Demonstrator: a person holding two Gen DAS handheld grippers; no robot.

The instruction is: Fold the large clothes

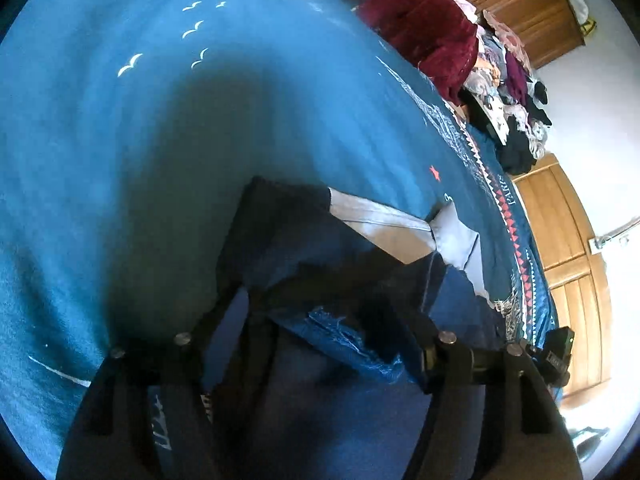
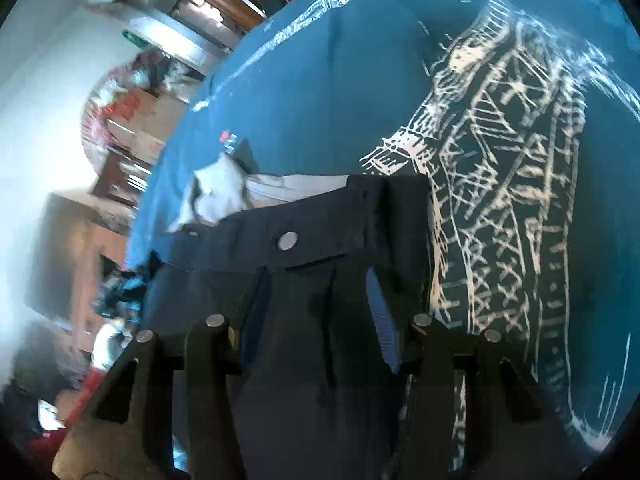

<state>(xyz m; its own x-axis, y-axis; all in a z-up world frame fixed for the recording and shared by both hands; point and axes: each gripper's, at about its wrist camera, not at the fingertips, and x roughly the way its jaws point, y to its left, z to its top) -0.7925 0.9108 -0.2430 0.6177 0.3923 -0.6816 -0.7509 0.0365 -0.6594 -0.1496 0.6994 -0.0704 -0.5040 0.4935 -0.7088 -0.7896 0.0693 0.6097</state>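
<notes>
Dark navy trousers (image 1: 296,236) lie on a blue bedspread (image 1: 120,160), with white pocket lining (image 1: 384,224) showing at the waist. A frayed blue denim edge (image 1: 352,340) sits close to the camera. My left gripper (image 1: 320,268) is over the waist area, its fingers spread wide, with cloth bunched across and between them. In the right wrist view the waistband and its metal button (image 2: 288,241) lie between the fingers of my right gripper (image 2: 320,232). Its right finger (image 2: 402,240) stands clear of the trousers (image 2: 320,360); the left fingertip is hidden by cloth.
The bedspread (image 2: 320,100) carries a white tower print (image 2: 500,200) to the right of the trousers. A heap of clothes topped by a dark red garment (image 1: 424,32) sits at the bed's far edge. Wooden wardrobe doors (image 1: 568,240) stand beyond the bed.
</notes>
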